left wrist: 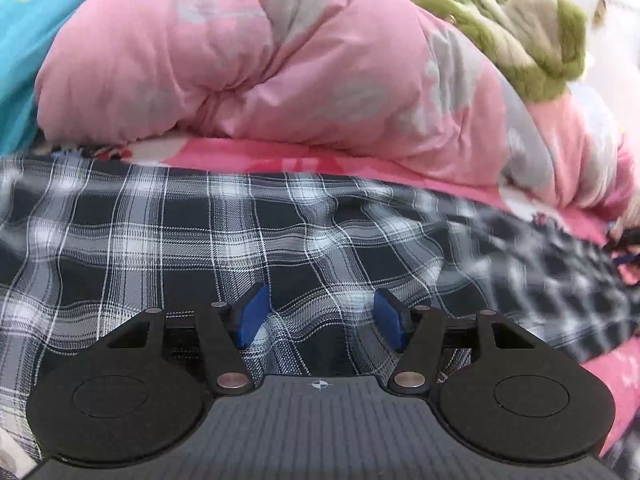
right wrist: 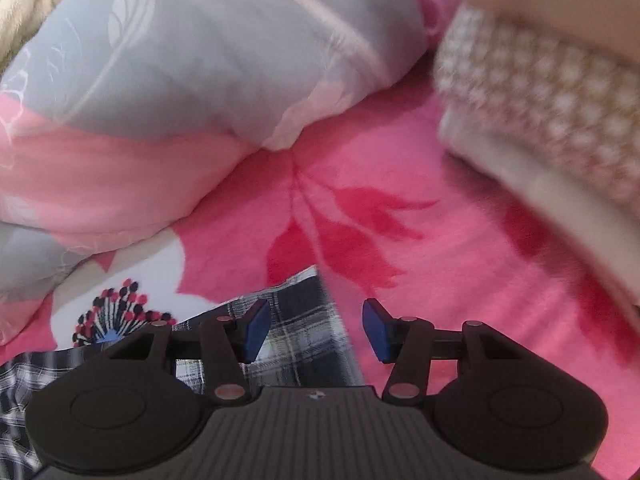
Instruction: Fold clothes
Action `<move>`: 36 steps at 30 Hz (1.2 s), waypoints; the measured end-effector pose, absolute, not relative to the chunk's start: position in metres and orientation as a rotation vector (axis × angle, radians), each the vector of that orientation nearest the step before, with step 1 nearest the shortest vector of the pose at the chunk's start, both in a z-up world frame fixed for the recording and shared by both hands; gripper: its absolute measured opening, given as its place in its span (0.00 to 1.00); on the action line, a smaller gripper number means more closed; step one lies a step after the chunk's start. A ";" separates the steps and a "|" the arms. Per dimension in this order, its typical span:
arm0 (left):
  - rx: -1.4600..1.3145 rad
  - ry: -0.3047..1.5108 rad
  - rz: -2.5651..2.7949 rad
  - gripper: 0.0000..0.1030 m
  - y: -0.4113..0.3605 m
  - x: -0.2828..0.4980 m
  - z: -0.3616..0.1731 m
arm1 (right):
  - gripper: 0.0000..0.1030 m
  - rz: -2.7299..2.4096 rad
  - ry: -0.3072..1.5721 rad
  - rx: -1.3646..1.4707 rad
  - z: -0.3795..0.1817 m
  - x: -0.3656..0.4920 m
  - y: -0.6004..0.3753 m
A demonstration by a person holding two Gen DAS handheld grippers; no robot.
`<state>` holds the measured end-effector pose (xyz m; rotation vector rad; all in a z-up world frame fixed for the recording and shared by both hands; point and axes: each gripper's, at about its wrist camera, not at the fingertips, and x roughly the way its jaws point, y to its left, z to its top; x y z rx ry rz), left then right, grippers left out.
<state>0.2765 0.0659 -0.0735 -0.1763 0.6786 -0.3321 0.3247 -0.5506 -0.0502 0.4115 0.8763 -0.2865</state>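
Pink fleece with red leaf shapes and a white flower patch covers the bed (right wrist: 460, 248) you are working on. Your plaid shirt (left wrist: 248, 240), black with white and grey checks, lies spread flat across it, filling the lower half of the left wrist view; its right end is blurred.

Behind the shirt, a bulky pink duvet (left wrist: 256, 60) with grey patches is heaped up. A green plush blanket (left wrist: 532, 40) lies over its far right, and something turquoise with a yellow spot (left wrist: 32, 8) sits at the far left.

Your left gripper (left wrist: 322, 316) hovers low over the shirt with its jaws apart; a raised wrinkle of cloth sits between the blue pads (left wrist: 254, 316), but you can see they do not press on it.

Your right gripper (right wrist: 316, 330) hangs over the shirt's corner (right wrist: 308, 312), where the plaid ends on the pink fleece. Its jaws stand apart too, holding nothing: the left pad is over plaid, the right over bare fleece. A cream knitted throw (right wrist: 540, 92) lies to the upper right, the duvet to the upper left.
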 end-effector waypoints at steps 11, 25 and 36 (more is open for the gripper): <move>-0.181 0.670 -0.333 0.56 0.067 0.278 -0.073 | 0.04 -0.247 0.719 0.196 -0.034 0.325 -0.518; -0.177 0.670 -0.333 0.56 0.067 0.280 -0.073 | 0.04 -0.312 0.674 0.155 -0.045 0.374 -0.527; -0.172 0.672 -0.332 0.56 0.068 0.279 -0.073 | 0.28 -0.349 0.685 0.318 -0.007 0.281 -0.561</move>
